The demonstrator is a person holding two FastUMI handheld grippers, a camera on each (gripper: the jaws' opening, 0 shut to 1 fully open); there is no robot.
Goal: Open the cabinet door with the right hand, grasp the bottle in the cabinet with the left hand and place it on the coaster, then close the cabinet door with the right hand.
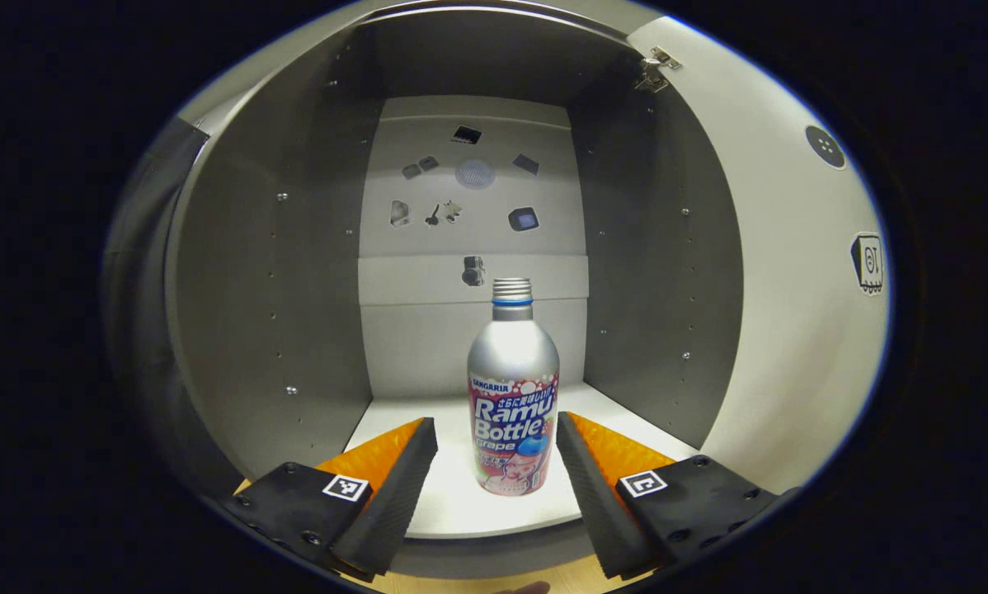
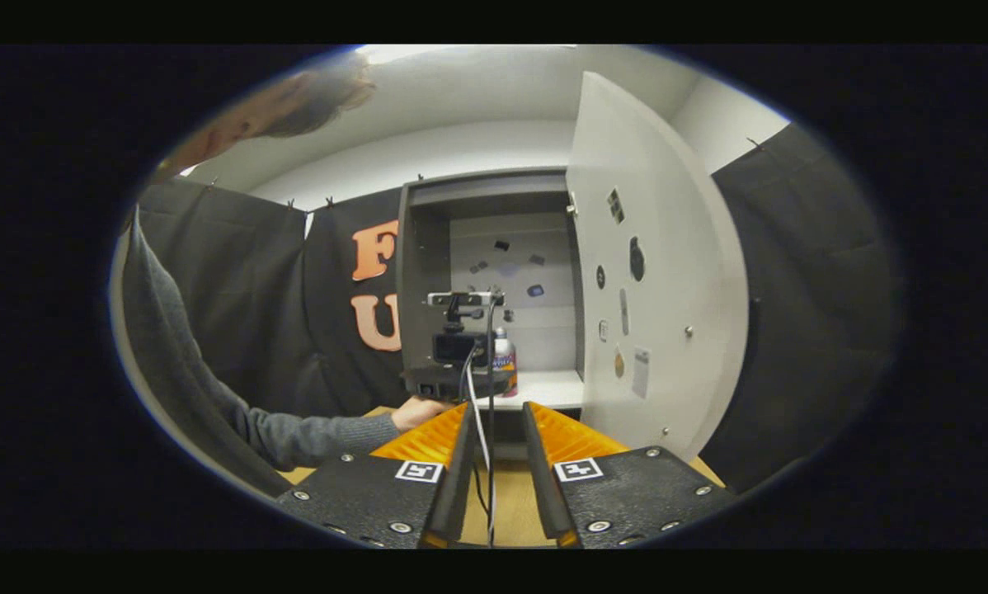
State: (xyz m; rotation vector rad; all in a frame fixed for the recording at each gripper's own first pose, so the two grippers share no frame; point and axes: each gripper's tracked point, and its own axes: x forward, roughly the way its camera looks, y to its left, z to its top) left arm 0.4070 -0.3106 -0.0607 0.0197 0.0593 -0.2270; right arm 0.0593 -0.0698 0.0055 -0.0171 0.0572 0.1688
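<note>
A silver bottle (image 1: 512, 388) with a colourful label stands upright on the white floor of the open cabinet (image 1: 453, 507), near its front edge. My left gripper (image 1: 496, 425) is open, with one finger on each side of the bottle's lower half; a gap shows on the left side. In the right gripper view, a hand (image 2: 416, 410) holds the left gripper (image 2: 461, 355) at the cabinet mouth, with the bottle (image 2: 505, 351) just behind it. My right gripper (image 2: 496, 408) hangs back over the wooden table (image 2: 510, 495), its fingers a narrow gap apart and holding nothing.
The cabinet door (image 2: 659, 289) is swung wide open to the right, and its inner face (image 1: 791, 289) carries small stickers. A thin cable (image 2: 487, 462) runs down from the left gripper between my right fingers. A person's grey sleeve (image 2: 296, 433) reaches in from the left.
</note>
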